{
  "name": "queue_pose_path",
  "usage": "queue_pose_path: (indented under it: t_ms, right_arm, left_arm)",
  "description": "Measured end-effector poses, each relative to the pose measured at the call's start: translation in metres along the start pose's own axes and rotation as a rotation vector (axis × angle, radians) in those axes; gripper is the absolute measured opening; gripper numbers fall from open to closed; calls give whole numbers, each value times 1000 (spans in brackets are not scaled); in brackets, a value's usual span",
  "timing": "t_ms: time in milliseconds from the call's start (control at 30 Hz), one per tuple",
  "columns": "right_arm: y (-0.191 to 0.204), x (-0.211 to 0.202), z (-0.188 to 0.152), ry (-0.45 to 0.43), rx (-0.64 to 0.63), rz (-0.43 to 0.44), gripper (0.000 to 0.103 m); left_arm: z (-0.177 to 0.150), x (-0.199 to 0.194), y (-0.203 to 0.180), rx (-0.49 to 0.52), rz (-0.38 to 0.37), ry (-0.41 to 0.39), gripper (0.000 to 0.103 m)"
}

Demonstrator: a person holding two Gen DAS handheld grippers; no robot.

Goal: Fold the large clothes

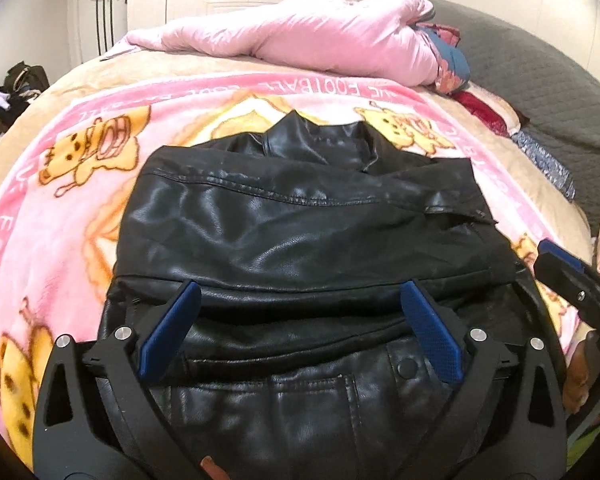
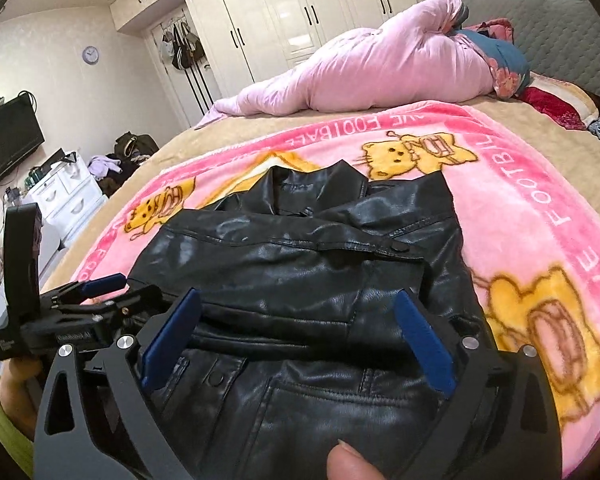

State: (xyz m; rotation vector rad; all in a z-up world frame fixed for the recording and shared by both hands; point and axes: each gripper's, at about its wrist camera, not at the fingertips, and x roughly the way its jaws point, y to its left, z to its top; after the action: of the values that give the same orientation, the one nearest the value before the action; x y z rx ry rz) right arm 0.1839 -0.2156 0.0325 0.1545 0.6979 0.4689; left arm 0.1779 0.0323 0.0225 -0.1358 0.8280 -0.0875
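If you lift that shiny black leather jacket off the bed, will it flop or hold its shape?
The black leather jacket would probably drape rather than stay flat: it already lies in soft folds. Its thick seams suggest it is fairly heavy. The glossy surface may slip between the blue pads.

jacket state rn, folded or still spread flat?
Partly folded: the black leather jacket has sleeves crossed over its body, collar at the far end, on the pink blanket. Both grippers open.

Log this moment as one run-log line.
task: fold clothes | item: black leather jacket partly folded on pink blanket | left gripper: open, over jacket | right gripper: open, over jacket
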Motion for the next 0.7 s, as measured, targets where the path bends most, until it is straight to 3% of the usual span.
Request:
queue_pose_path:
  t_ms: [700]
  right_arm:
    - [18,-40,-13,-29,-11,12,98]
  left_arm:
    - [-17,-58,20,-44,-46,-61,94]
